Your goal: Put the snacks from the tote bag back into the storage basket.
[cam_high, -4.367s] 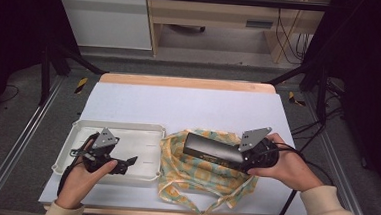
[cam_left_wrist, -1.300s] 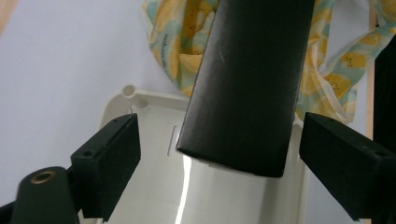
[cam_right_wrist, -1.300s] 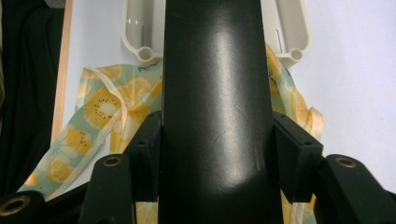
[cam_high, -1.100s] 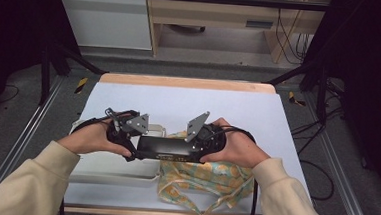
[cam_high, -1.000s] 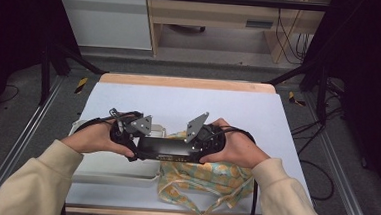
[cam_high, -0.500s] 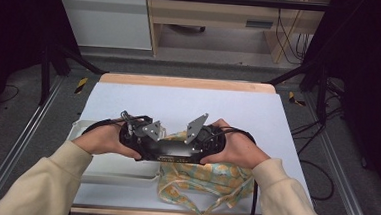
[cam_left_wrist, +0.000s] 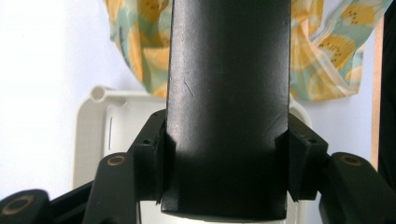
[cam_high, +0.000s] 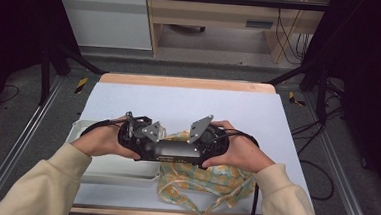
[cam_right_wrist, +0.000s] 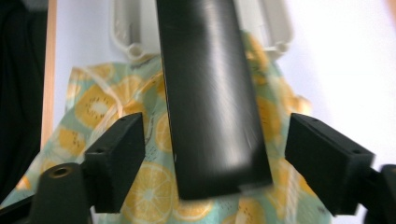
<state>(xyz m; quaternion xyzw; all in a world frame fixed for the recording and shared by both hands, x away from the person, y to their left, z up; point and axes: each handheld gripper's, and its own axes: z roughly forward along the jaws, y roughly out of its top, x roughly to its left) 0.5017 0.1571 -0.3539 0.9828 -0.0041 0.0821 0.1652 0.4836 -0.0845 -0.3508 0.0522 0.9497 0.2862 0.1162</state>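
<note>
Right — the long black box (cam_high: 173, 150) hangs level between the two grippers, above the near half of the white table (cam_high: 188, 105). Beneath its right part lies the fruit-print cloth bag (cam_high: 209, 181); beneath its left part sits the white tray (cam_high: 110, 162).

Left gripper (cam_high: 144, 134): in the left gripper view its jaws have just been closing and now press both sides of the box (cam_left_wrist: 229, 102), pads flat against it — a firm grip on that end. The tray (cam_left_wrist: 93, 135) and the bag (cam_left_wrist: 322, 51) show behind the box there.

Right gripper (cam_high: 201, 138): in the right gripper view its jaws have just been opening, and both pads now stand clear of the box (cam_right_wrist: 212, 102) with a plain gap on each side — the box end lies between them, not squeezed. Bag (cam_right_wrist: 116, 121) underneath, tray rim (cam_right_wrist: 126, 32) farther off.

From the high view both hands (cam_high: 101, 142) are close together at the box ends, the grey plates of the grippers tilted toward each other. Whether the right end of the box rests on any part of that gripper is hard to tell.
</note>
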